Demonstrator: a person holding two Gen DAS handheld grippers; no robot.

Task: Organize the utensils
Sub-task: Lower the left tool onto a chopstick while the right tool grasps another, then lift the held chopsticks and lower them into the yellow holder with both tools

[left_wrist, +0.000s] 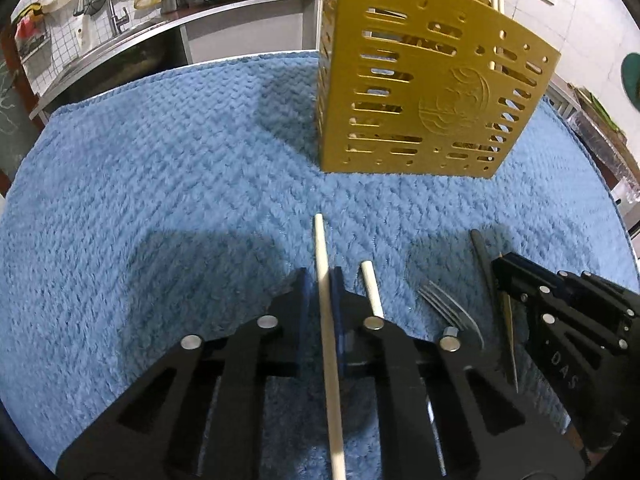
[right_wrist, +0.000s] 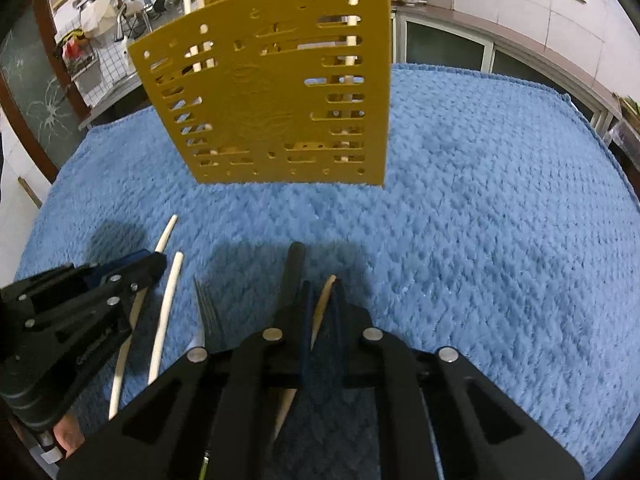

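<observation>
White chopstick (left_wrist: 326, 320) clamped in left hand-held gripper (left_wrist: 322, 280)

Both grippers, left (left_wrist: 320, 280) and right (right_wrist: 322, 292), are black, with blue pads, silver round pins and triangular cut-outs.
</observation>
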